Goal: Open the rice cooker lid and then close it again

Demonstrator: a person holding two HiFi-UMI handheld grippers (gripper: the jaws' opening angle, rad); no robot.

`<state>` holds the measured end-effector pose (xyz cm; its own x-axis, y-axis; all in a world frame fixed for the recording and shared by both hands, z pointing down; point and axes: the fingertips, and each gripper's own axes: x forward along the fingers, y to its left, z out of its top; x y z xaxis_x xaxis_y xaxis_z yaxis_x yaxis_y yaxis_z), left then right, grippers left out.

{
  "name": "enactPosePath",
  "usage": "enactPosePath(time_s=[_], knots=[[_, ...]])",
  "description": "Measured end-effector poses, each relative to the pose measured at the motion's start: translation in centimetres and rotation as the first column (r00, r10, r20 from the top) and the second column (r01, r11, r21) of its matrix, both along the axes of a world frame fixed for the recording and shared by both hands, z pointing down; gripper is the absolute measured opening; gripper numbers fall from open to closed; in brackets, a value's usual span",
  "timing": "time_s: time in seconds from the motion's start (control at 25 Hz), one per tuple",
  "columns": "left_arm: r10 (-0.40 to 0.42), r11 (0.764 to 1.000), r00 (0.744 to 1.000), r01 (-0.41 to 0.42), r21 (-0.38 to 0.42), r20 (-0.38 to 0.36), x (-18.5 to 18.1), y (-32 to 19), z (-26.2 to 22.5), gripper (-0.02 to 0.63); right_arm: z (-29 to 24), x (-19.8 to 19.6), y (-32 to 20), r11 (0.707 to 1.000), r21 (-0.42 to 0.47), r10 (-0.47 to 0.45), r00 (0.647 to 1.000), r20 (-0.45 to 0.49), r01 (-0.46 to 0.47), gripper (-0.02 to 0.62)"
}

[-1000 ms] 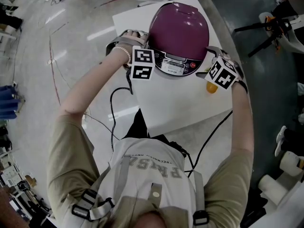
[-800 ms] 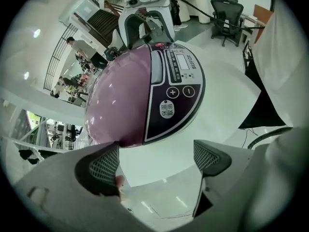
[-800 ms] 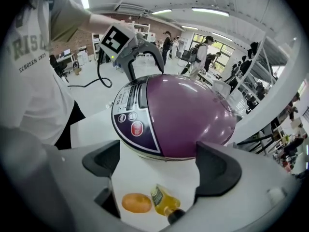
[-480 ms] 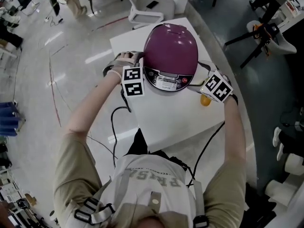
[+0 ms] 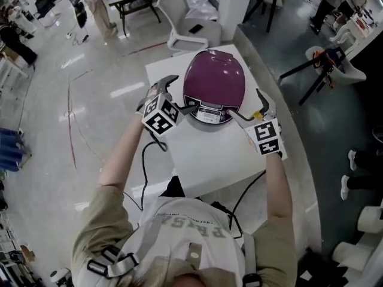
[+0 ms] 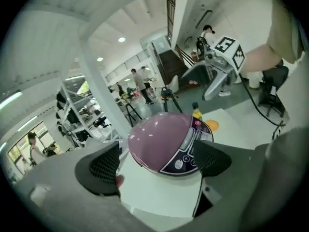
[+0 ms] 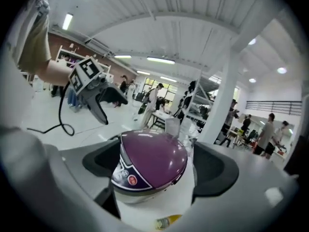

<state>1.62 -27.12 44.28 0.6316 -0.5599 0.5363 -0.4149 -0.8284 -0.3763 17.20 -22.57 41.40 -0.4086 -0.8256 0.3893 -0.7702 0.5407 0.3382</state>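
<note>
**A:** Head view first: the rice cooker (image 5: pixel 213 94) sits on the white desk (image 5: pixel 209 160), toward the far edge, with its lid (image 5: pixel 214 76) down.

**B:** Tools?

**A:** The left tool (image 5: pixel 181 94) and right tool (image 5: pixel 246 103) flank it at the front, one on each side. Both gripper views show the jaws spread wide and holding nothing. The cooker only sits framed in the gap, farther off.

**B:** Progress?

**A:** We can't call it. The lid is shut and neither tool is on the front panel (image 5: pixel 209 113). We judge the task either not begun or already finished. If it's not begun, both opening and closing are left.

**B:** Contents?

**A:** With the lid closed, we can't see inside. We also log a small yellow thing (image 7: pixel 165 222) on the desk just beside the cooker, on the right tool's side. It's too small to name.
</note>
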Motion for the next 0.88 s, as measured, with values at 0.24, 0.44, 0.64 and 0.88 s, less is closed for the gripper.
enactPosePath(time_s=[0.24, 0.44, 0.64, 0.88], knots=[[-0.112, 0.987, 0.949, 0.140, 0.076, -0.293, -0.1, 3.2, -5.0, 0.469, -5.2, 0.1, 2.0, 0.966, 0.204, 0.121, 0.973, 0.194, -0.160, 0.418], [-0.247, 0.952, 0.848, 0.302, 0.045, -0.470, -1.1, 5.0, -7.5, 0.337, -7.1, -0.7, 4.5, 0.922, 0.291, 0.167, 0.941, 0.295, -0.255, 0.290], [-0.330, 0.903, 0.773, 0.426, 0.057, -0.542, -1.7, 5.7, -8.8, 0.215, -7.4, -2.1, 5.7, 0.884, 0.344, 0.219, 0.930, 0.296, -0.317, 0.179], [-0.354, 0.881, 0.713, 0.472, 0.041, -0.605, -1.8, 7.3, -9.3, 0.069, -6.9, -2.9, 7.7, 0.857, 0.324, 0.269, 0.885, 0.381, -0.400, 0.093]])
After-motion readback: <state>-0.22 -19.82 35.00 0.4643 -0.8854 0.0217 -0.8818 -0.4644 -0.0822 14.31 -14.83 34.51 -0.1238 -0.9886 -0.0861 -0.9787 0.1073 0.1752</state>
